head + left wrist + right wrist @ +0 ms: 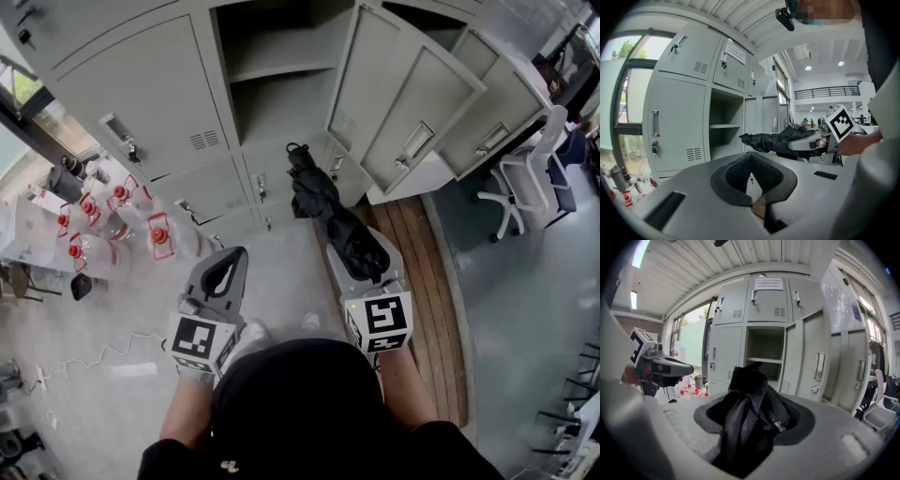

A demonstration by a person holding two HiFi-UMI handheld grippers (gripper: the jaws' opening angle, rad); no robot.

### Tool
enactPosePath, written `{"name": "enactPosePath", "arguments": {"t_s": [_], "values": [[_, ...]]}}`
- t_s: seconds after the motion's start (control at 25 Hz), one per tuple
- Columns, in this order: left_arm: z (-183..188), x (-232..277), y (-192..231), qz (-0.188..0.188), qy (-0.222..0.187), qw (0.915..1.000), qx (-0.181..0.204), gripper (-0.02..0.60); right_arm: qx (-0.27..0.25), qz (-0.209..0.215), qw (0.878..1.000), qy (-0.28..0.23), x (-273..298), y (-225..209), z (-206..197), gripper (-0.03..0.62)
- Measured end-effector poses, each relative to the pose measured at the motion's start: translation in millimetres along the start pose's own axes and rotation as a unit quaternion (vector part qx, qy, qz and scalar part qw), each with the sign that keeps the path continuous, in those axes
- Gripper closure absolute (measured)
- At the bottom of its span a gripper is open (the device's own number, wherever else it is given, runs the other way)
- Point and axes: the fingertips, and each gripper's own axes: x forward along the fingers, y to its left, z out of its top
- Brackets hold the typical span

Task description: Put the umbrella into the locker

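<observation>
A black folded umbrella [323, 211] sticks forward out of my right gripper [366, 261], which is shut on its lower part. It points at the grey lockers, toward an open compartment [272, 94] with one shelf. In the right gripper view the umbrella [747, 404] fills the gap between the jaws, with the open compartment [769, 350] straight behind it. My left gripper [234, 258] hovers to the left over the floor, its jaw tips together and nothing between them. The left gripper view shows the umbrella [771, 140] level in front of the open compartment [724, 129].
Two locker doors [412, 103] stand swung open at the right of the compartment. Several clear bottles with red caps [112, 220] stand on the floor at the left. A white office chair [525, 183] sits at the right, past a wooden floor strip [417, 281].
</observation>
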Motion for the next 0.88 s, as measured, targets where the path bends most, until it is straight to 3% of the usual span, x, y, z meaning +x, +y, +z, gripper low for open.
{"name": "enactPosePath", "arguments": {"t_s": [0.6, 0.88], "values": [[1.9, 30.4, -40.7, 0.041, 0.016, 0.999, -0.003, 0.568, 0.017, 0.038, 0.999, -0.004, 0.8, -48.5, -20.6, 0.34], [-8.9, 35.7, -23.2, 0.049, 0.025, 0.9984, -0.013, 0.568, 0.022, 0.038, 0.999, 0.007, 22.9, -49.5, -25.3, 0.339]]}}
